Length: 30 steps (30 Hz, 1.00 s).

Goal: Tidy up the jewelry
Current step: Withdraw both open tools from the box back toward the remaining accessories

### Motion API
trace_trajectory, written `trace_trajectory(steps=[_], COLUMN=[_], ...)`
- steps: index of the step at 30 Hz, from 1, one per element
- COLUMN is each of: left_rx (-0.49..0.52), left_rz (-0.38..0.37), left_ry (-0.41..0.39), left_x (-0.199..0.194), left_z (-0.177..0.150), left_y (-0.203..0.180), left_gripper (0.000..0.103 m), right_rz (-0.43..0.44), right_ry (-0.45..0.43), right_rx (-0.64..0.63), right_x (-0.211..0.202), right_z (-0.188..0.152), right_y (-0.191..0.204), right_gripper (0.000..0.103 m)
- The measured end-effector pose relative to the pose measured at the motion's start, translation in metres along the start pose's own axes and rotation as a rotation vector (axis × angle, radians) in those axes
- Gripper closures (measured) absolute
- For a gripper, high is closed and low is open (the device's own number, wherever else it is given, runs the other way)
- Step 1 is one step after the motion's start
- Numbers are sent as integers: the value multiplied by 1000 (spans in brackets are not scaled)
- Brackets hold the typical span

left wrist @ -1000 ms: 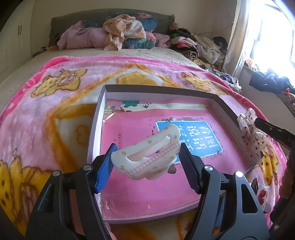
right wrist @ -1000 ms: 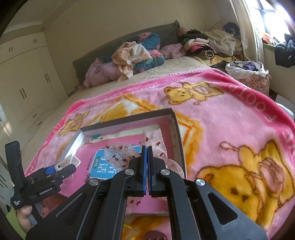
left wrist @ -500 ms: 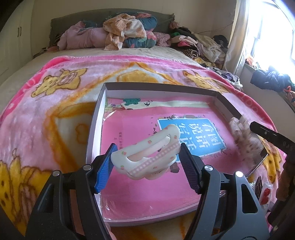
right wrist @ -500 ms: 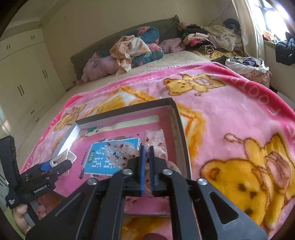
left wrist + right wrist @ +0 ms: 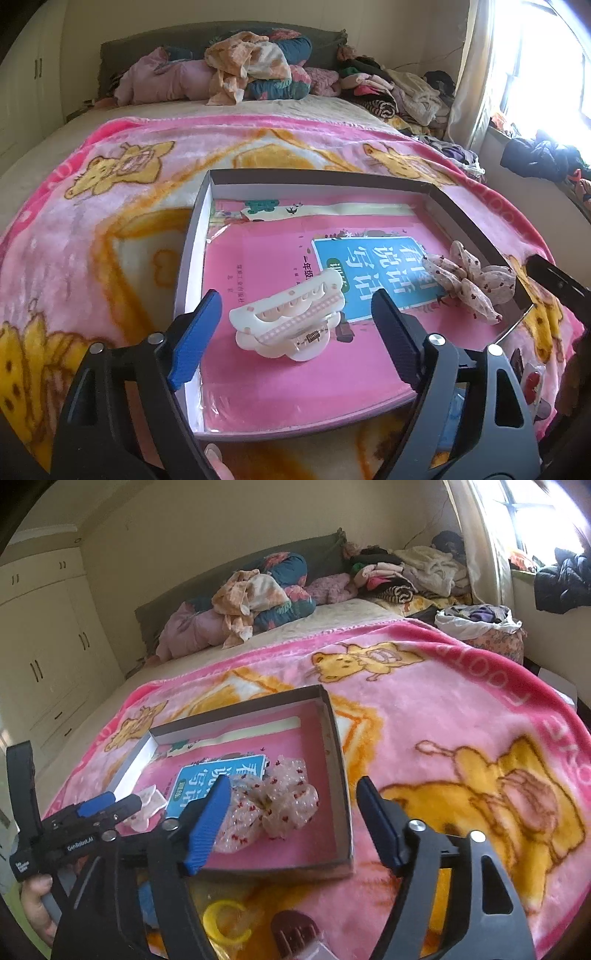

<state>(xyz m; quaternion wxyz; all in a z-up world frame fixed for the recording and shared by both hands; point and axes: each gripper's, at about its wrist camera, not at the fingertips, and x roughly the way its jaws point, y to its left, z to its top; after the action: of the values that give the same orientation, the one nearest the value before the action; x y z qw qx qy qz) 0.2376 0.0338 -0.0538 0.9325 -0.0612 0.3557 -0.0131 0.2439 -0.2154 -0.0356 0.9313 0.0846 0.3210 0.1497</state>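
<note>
Both of your grippers have their fingers spread wide and hold nothing. In the left wrist view, the left gripper (image 5: pixel 295 339) frames the white hair claw (image 5: pixel 290 325), which lies on the pink book (image 5: pixel 266 369) inside the shallow box (image 5: pixel 192 266), in the lower middle of the frame; the claw does not touch either pad. In the right wrist view, the right gripper (image 5: pixel 295 823) stands over the near right part of the box (image 5: pixel 341 760), and the dotted fabric bow (image 5: pixel 273 805) lies just behind its left finger, in the center of the frame.

The claw looks like hard, light plastic with a small metal spring at its near end. I judge that it is stiff but a little brittle, and smooth, so it may slip. If you must take it again, close on the long flat sides of the body, not on the teeth or on the spring. The bow looks soft, thin and very light; it will crush without harm, and a pinch at the knot in the middle is the best hold.

The glossy cover of the book under both things is probably slippery, so a push may slide them. The box walls are low but can catch a finger near the right edge. In the bottom of the right wrist view, a yellow ring (image 5: pixel 225 923) and a dark red comb-like piece (image 5: pixel 295 934) lie on the blanket (image 5: pixel 461 709) outside the box, not yet sorted. They are close under your right gripper, so come down slowly there.
</note>
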Motion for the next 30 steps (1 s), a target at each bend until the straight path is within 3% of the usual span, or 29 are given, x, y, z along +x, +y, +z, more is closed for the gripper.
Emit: trace_trajectory(steps=[12,30], left_rx=[-14,-32], left_rz=[-16,-44], left_ry=[-64,-170], left_x=[-36,-92], left_z=[0,-19], left_y=[-4,-10], left_gripper=[12,12], right_rz=[-30,-20], right_ry=[-58,-120], right_rx=[-48,-82], right_x=[-32,-75], right_z=[-12,-28], right_y=[9,22], right_gripper=[21,18])
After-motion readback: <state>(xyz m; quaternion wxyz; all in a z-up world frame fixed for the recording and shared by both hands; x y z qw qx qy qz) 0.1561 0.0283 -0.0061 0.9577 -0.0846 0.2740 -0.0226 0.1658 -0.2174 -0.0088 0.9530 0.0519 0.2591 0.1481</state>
